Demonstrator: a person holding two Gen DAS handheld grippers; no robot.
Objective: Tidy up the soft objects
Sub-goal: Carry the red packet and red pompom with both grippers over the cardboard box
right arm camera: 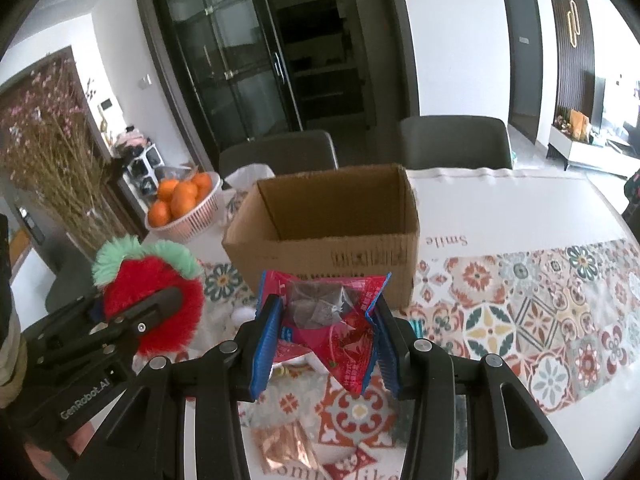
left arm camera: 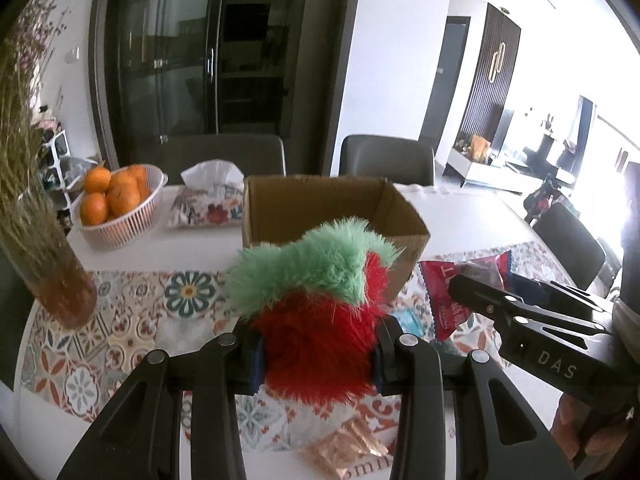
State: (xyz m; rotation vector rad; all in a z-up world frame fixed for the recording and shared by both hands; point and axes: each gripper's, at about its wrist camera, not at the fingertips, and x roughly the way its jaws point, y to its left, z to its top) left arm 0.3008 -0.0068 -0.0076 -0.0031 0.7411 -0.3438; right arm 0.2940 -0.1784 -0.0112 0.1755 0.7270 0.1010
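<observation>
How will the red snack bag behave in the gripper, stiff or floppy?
Probably floppy: the snack bag is crumpled and folded between the right gripper fingers. It looks like thin glossy film, so it may slip a little. It seems light, since it hangs above the table without sagging much.

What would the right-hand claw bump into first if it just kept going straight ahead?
Probably the cardboard box: its near wall stands just beyond the red snack packet held in the right gripper. Depth is uncertain; it might pass over the rim.
</observation>
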